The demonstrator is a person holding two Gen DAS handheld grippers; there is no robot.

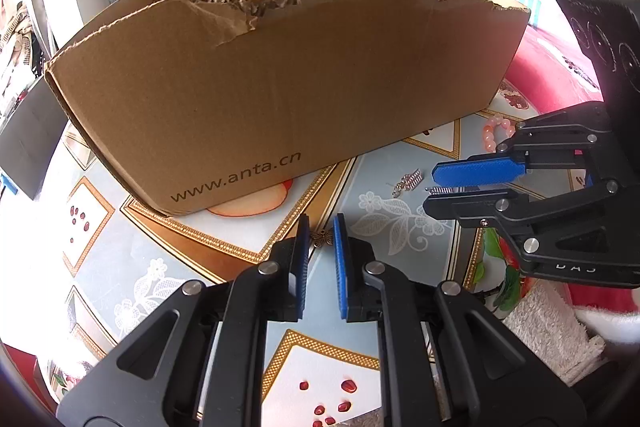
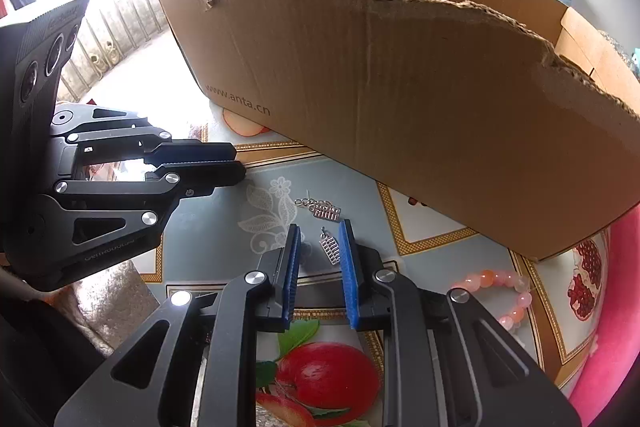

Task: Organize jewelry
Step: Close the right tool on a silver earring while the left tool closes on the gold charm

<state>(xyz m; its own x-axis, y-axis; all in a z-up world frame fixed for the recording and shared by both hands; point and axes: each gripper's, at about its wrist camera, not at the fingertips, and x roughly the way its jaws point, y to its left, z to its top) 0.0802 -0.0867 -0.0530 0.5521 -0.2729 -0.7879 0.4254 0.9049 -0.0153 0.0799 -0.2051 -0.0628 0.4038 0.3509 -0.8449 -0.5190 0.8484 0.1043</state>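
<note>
A torn brown cardboard box (image 1: 280,83) printed "www.anta.cn" stands on the patterned tablecloth; it also shows in the right wrist view (image 2: 420,99). My left gripper (image 1: 322,233) is open, with a small bronze butterfly charm (image 1: 322,238) on the cloth between its fingertips. My right gripper (image 2: 320,239) is open, with a silver earring (image 2: 330,247) lying between its tips. A second silver earring (image 2: 322,209) lies just beyond. A pink bead bracelet (image 2: 500,287) lies to the right. The right gripper (image 1: 432,187) shows in the left wrist view, beside the earrings (image 1: 408,182) and the bracelet (image 1: 496,133).
The tablecloth (image 1: 380,179) has fruit and lace prints. A pink cloth (image 2: 612,327) lies at the right edge. A grey towel (image 1: 552,323) lies near the front right. A dark panel (image 1: 28,139) stands left of the box. The left gripper (image 2: 240,163) shows in the right wrist view.
</note>
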